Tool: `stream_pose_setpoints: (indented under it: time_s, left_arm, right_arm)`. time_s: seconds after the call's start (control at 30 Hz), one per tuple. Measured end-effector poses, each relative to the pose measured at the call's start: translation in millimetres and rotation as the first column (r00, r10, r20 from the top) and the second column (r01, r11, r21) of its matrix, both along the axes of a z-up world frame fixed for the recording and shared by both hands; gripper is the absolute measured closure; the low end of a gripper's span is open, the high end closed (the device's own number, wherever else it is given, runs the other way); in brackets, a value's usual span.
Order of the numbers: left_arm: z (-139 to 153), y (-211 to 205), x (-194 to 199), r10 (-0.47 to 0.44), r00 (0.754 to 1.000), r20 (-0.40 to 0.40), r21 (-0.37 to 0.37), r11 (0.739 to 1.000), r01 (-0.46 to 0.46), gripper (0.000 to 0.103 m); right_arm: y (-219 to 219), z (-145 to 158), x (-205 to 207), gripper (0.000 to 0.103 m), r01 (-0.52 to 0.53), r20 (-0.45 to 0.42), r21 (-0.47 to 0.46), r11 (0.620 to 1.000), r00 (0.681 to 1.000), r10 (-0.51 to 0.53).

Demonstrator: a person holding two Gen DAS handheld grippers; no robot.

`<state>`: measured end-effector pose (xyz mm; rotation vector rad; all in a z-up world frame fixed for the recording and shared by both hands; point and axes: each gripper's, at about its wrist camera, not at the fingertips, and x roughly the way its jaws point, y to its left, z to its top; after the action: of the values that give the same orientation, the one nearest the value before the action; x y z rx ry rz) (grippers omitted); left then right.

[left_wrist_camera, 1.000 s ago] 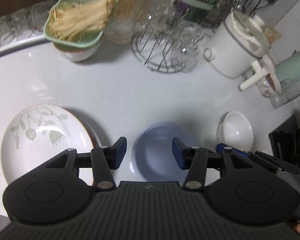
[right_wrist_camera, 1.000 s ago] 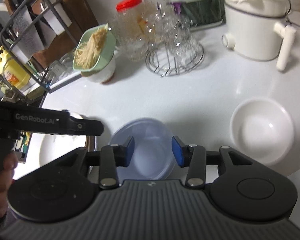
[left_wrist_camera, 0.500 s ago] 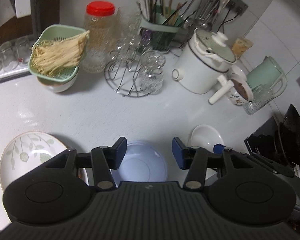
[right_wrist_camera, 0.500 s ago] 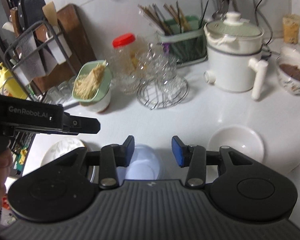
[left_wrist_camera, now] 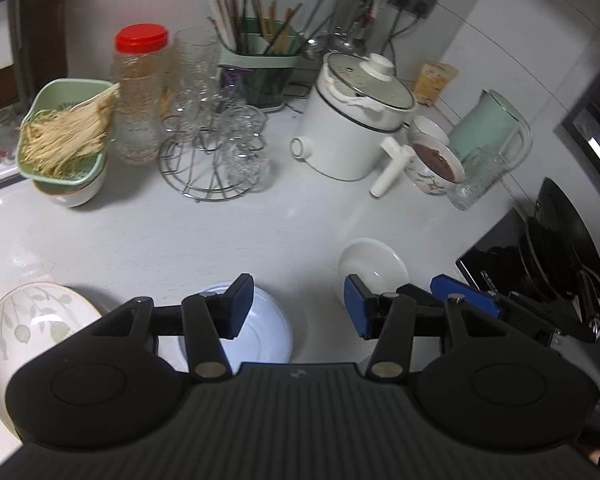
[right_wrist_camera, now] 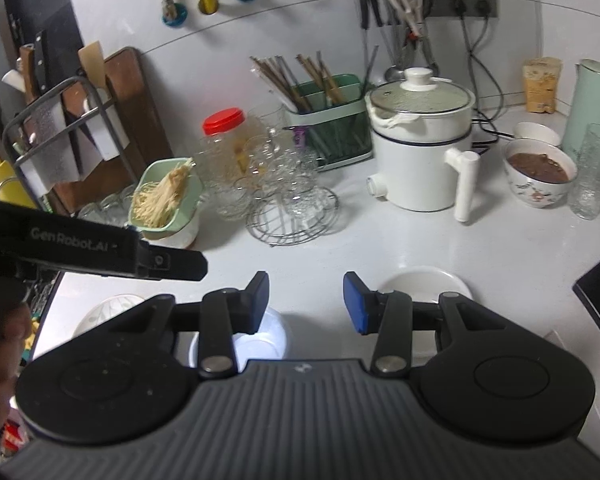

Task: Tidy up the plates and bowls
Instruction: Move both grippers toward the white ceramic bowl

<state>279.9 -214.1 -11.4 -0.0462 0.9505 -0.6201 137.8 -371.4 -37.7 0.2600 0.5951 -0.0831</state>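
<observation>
A white kitchen counter (left_wrist_camera: 204,236), seen from two hand-held grippers. Both have risen and pulled back over the last second: the dishes that filled the lower view a moment ago now look smaller and sit close to the near edge, and the back wall with its clutter has come into sight.

The left gripper (left_wrist_camera: 294,308) hangs above the counter with its blue-padded jaws spread wide and nothing between them. The right gripper (right_wrist_camera: 306,300) is the same: jaws apart, empty.

Three dishes lie near the front edge. A pale blue bowl (left_wrist_camera: 260,332) sits in the middle, partly hidden under the left gripper. A leaf-patterned plate (left_wrist_camera: 32,320) lies to its left, apart from it. A small white bowl (left_wrist_camera: 374,266) rests to the right, also apart. None is stacked on another.

Farther back stand a green colander of noodles (left_wrist_camera: 66,132), a red-lidded jar (left_wrist_camera: 138,92), a wire rack of glasses (left_wrist_camera: 210,152), a white pot (left_wrist_camera: 352,128) and a bowl of brown food (right_wrist_camera: 538,172).

The retreat with empty jaws suggests no dish is picked up yet; sorting seems at its start, or between moves.
</observation>
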Motion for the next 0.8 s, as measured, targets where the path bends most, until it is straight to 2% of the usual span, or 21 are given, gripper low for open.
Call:
stream_pose_setpoints:
  time_s: [0.27, 0.37, 0.6, 0.7, 0.8]
  left_arm:
    - [-5, -36, 13, -0.071, 0.997, 0.013, 0.028, 0.997, 0.070, 0.047]
    - [-7, -49, 23, -0.093, 0.995, 0.025, 0.039, 0.995, 0.092, 0.047]
    - [-36, -77, 47, -0.146, 0.988, -0.041, 0.093, 0.984, 0.149, 0.047]
    - [-54, -88, 58, -0.155, 0.985, -0.076, 0.099, 0.982, 0.162, 0.044]
    - [-70, -99, 68, -0.153, 0.983, -0.101, 0.109, 0.980, 0.164, 0.043]
  right_arm:
    - [-26, -6, -3, 0.058, 0.090, 0.018, 0.001, 0.996, 0.996, -0.090]
    - [-43, -13, -1, 0.058, 0.132, 0.000, 0.017, 0.991, 0.991, -0.132]
    - [-68, -38, 8, 0.059, 0.175, -0.089, 0.015, 0.985, 0.981, -0.173]
    - [-78, -49, 11, 0.059, 0.199, -0.113, -0.012, 0.980, 0.974, -0.199]
    - [-89, -60, 16, 0.059, 0.231, -0.140, 0.005, 0.973, 0.963, -0.229]
